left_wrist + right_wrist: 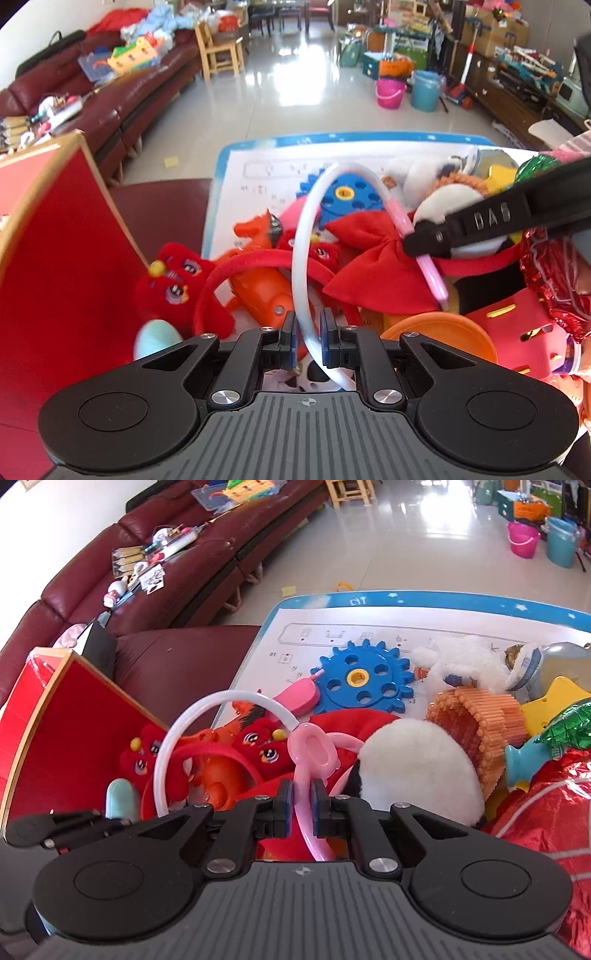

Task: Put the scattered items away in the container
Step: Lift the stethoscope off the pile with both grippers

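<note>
A toy stethoscope with a white tube [301, 254] and pink ends [430, 275] arches over a pile of toys. My left gripper [308, 332] is shut on the white tube. My right gripper [302, 801] is shut on the pink end [314, 753]; its finger [491, 225] shows in the left wrist view clamping the pink part. The white tube [199, 709] loops left in the right wrist view. A red box [66, 236] with a gold rim stands at the left, also seen in the right wrist view [74, 720]. A red bow [373, 258] lies under the tube.
The pile holds a blue gear [364, 679], red plush toys [173, 273], a red headband [236, 266], an orange toy [266, 295], a white plush [417, 768], an orange bristle piece [480, 716] and red foil [546, 812]. A blue-edged board [406, 602] lies beneath. A maroon sofa [177, 576] is at left.
</note>
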Available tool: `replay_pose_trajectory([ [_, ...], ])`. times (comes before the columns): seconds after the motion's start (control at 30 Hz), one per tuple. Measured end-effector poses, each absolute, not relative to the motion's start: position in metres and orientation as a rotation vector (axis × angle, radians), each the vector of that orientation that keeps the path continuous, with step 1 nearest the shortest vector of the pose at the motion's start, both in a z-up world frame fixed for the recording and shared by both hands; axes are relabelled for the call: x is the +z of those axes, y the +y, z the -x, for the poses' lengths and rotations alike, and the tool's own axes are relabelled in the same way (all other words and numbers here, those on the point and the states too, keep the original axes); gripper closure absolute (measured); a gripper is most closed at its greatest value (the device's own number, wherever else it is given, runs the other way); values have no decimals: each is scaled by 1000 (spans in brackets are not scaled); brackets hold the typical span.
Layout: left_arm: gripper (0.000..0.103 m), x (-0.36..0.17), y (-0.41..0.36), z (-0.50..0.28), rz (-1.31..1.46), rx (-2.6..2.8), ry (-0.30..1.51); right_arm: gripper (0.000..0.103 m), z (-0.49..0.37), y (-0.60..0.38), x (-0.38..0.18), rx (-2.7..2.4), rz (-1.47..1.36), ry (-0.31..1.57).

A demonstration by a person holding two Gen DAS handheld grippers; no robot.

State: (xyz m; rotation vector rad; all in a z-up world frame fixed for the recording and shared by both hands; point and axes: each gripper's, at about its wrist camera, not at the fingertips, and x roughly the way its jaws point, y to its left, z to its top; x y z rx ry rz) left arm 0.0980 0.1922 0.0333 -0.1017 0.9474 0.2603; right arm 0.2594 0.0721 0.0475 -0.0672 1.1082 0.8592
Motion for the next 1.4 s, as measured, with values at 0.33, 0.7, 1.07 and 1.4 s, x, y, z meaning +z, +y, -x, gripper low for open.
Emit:
replay_pose_trajectory([
  [0.33, 96, 33, 191, -93, 87, 204, 964, 72, -242, 101, 33, 837, 215, 1029],
  [0.7, 95, 29, 192, -95, 153, 210, 980, 89, -240, 76, 53, 798, 77, 1027],
  [1.07, 99, 94, 190, -44, 175, 182, 850, 90, -209, 53, 109, 882, -37, 926],
  [1.4, 99, 121, 178, -15, 154, 208, 776, 90, -187, 43, 135, 905, -58, 860],
])
